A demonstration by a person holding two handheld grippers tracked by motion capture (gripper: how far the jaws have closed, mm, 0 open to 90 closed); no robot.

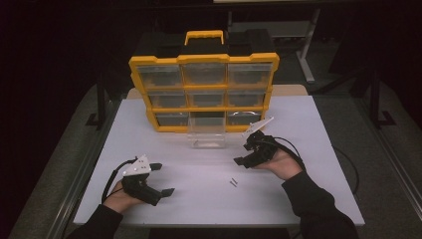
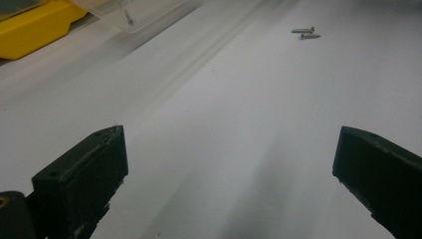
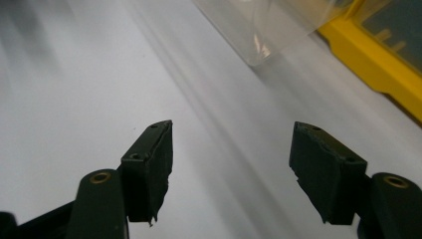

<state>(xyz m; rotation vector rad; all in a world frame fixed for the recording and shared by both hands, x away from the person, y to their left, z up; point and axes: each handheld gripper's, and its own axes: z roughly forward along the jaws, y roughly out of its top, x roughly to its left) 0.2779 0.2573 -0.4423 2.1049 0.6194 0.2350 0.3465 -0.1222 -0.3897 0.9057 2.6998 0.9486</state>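
Ahead of your left gripper, off toward its right jaw, two screws lie side by side on the white table, well apart from the tool. Your left jaws stand wide apart and hold nothing. Your right gripper is spread too, empty, with the screws behind it and toward your body. Just ahead of it sits a clear drawer, pulled out onto the table, touching the front of the yellow organizer. From the left gripper view, a screw shows inside that drawer.
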